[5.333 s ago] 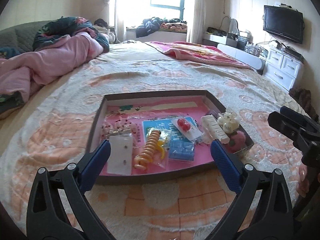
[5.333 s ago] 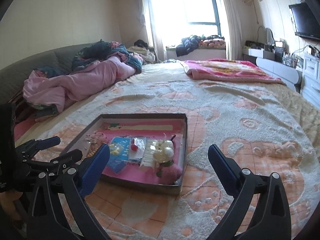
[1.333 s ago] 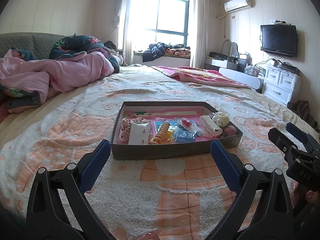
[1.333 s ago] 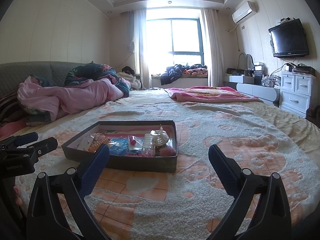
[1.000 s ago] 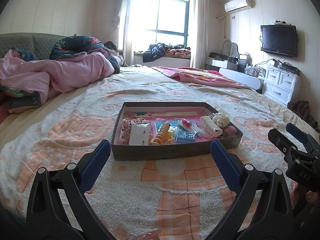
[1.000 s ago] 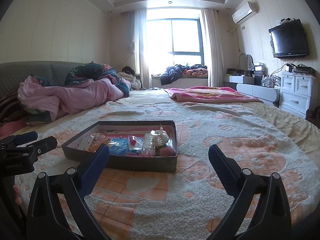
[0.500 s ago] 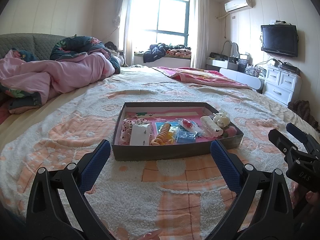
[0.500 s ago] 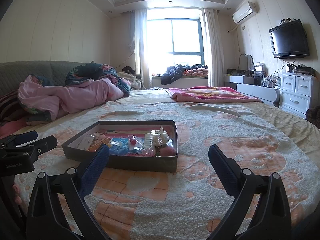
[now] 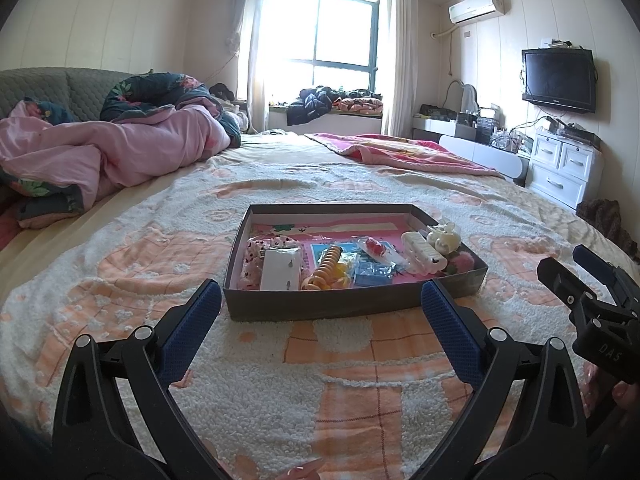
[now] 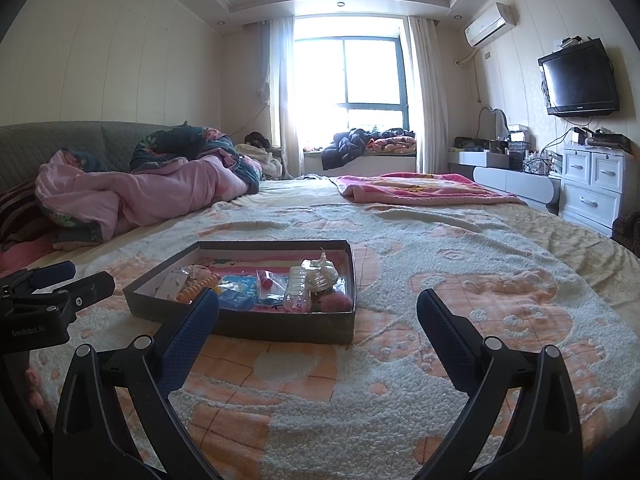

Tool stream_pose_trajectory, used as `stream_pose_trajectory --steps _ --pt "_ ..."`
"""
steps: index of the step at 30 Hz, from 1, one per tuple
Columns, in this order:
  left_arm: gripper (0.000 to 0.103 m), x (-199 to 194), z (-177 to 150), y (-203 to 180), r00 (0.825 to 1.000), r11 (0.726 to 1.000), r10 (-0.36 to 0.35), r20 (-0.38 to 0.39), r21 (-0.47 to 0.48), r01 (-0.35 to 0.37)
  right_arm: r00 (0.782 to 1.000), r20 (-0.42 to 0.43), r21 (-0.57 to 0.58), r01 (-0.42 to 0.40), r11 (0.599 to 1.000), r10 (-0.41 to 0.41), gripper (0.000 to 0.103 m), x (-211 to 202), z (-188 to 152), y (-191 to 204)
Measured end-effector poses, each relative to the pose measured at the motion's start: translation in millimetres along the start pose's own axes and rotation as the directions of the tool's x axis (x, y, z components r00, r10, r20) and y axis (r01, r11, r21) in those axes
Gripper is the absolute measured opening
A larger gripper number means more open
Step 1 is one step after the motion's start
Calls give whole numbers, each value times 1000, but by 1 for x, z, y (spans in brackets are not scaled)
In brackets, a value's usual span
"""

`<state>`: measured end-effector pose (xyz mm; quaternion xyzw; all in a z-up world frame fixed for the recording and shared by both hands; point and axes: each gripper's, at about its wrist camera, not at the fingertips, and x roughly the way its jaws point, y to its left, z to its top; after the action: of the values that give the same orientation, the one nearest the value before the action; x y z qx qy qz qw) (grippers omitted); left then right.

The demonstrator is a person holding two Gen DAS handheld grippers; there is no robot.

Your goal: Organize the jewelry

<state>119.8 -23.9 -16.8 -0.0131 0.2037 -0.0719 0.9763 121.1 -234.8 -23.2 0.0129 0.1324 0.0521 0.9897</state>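
A shallow dark grey box [image 9: 336, 303] with a pink floor lies on the bed ahead of both grippers. Inside it are a white earring card [image 9: 281, 270], an orange spiral hair tie [image 9: 323, 267], a blue packet [image 9: 373, 273], a red bead packet [image 9: 374, 247], a white clip [image 9: 422, 248] and a cream hair claw [image 9: 442, 237]. My left gripper [image 9: 321, 340] is open just short of the box's near wall, holding nothing. My right gripper [image 10: 316, 348] is also open and empty, to the right of the box [image 10: 280, 326]. Each gripper shows at the edge of the other's view.
The bed carries a cream and orange fleece blanket [image 9: 280, 380]. A pink quilt [image 9: 112, 156] is heaped at the far left, a pink blanket [image 9: 400, 154] at the far right. White drawers [image 9: 564, 170] and a wall television [image 9: 558, 80] stand right of the bed.
Since 5.3 s ago both grippers have dropped low and pulled back from the box, so it looks flatter. Over the last second hardly anything has moved.
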Motion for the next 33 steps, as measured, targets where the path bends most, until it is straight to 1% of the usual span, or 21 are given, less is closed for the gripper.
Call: stream_pose_trajectory --steps 18,21,27,30,33 --pt "92 -1 2 2 1000 1000 2 3 1 -2 1000 5 -1 4 1000 -4 97 0 0 0" --pt "92 -1 2 1 1000 1000 -9 3 -3 9 1000 8 -2 6 1000 -6 96 -1 0 -1" --pt "92 -1 6 5 1000 1000 6 17 17 -7 1000 6 2 9 1000 -9 96 -2 -1 -5" --pt "92 2 5 4 1000 1000 17 5 16 -17 1000 4 0 10 1000 -10 96 -1 -2 -5" --pt "92 3 4 3 1000 1000 13 -2 6 -13 1000 -4 8 17 1000 -17 96 -1 -3 -7"
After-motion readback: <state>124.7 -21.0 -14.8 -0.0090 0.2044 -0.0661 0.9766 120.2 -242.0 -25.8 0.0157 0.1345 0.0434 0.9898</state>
